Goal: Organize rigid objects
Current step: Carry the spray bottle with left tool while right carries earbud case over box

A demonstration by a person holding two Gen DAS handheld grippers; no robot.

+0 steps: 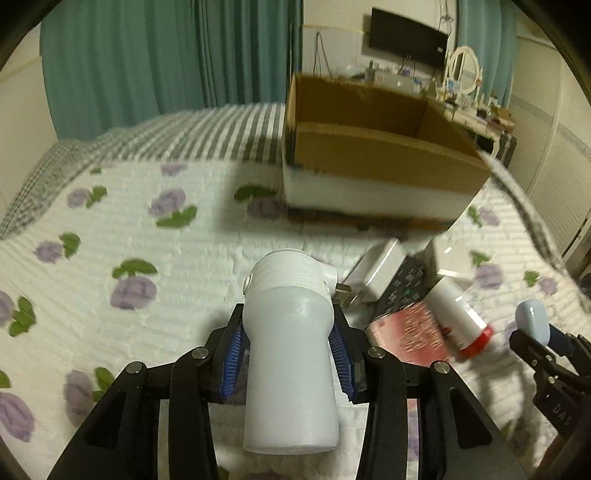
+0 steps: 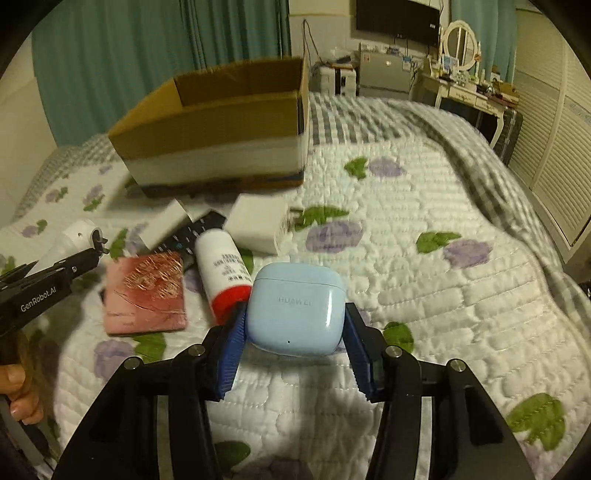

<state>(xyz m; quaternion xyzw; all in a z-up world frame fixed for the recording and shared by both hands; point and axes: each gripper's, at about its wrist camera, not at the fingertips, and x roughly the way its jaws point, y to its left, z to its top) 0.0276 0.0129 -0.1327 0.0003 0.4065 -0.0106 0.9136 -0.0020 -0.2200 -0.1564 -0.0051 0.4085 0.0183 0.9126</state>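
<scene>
My left gripper point(image 1: 290, 350) is shut on a white plastic bottle point(image 1: 290, 354) with a ribbed cap, held above the quilt; it also shows in the right wrist view point(image 2: 74, 236). My right gripper point(image 2: 295, 332) is shut on a light blue earbud case point(image 2: 295, 310), which also shows in the left wrist view point(image 1: 532, 321). An open cardboard box point(image 1: 380, 155) point(image 2: 218, 129) stands on the bed beyond both. Between the grippers lie a red-capped white tube point(image 2: 223, 269), a pink booklet point(image 2: 146, 295), a black remote point(image 2: 192, 236) and white chargers point(image 2: 258, 221).
A floral quilted bedspread point(image 2: 424, 277) covers the bed. Teal curtains point(image 1: 147, 59) hang behind. A dresser with a round mirror point(image 2: 460, 44) and a monitor point(image 2: 397, 16) stand at the back right. A louvred wardrobe point(image 2: 554, 158) is on the right.
</scene>
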